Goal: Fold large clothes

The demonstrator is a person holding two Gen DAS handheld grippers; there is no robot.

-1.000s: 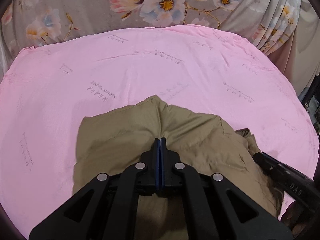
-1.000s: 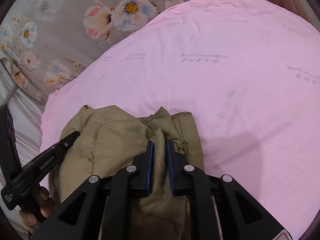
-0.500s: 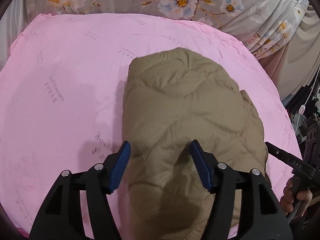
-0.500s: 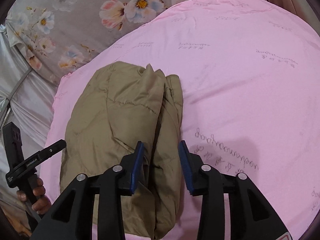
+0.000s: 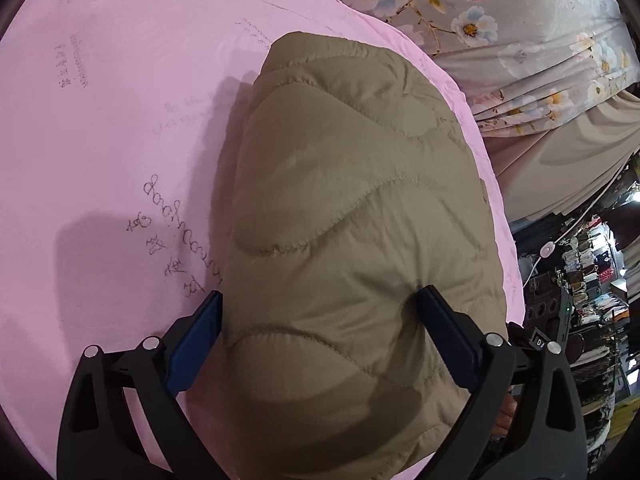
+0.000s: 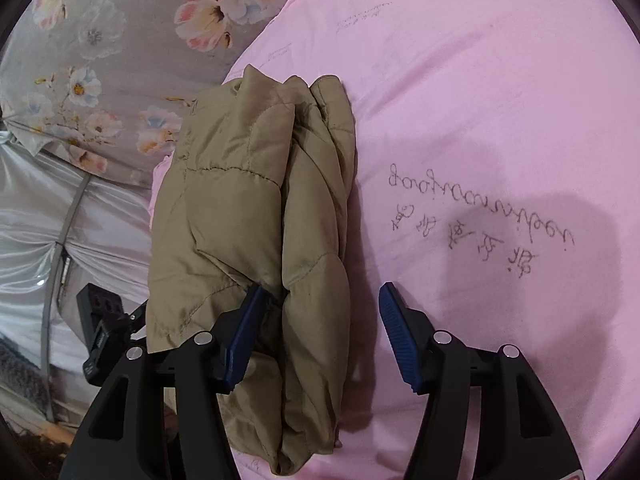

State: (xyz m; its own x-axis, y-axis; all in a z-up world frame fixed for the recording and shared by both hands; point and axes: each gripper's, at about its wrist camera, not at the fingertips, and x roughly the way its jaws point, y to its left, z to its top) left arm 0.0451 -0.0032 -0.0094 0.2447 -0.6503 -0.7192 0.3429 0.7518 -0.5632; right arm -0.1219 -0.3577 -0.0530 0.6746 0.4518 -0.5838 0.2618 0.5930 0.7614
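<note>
A tan quilted jacket (image 5: 352, 208) lies folded in a thick bundle on the pink sheet (image 5: 100, 140). My left gripper (image 5: 320, 316) is open, its blue-padded jaws straddling the near end of the bundle, with nothing clamped. In the right wrist view the same jacket (image 6: 256, 216) lies with its stacked edges facing right. My right gripper (image 6: 320, 312) is open over the jacket's near right edge; its left pad touches the fabric and its right pad hangs above the pink sheet (image 6: 500, 100).
Grey floral bedding (image 5: 500, 20) borders the pink sheet at the back and also shows in the right wrist view (image 6: 100, 60). White satin fabric (image 6: 60, 216) hangs left. Cluttered shelves (image 5: 580, 264) stand beyond the bed's right edge. The other gripper's body (image 6: 100, 332) shows lower left.
Both grippers opened and let go of the jacket, then opened wider. The jacket was laid down as a folded bundle, and both cameras have drawn closer to it.
</note>
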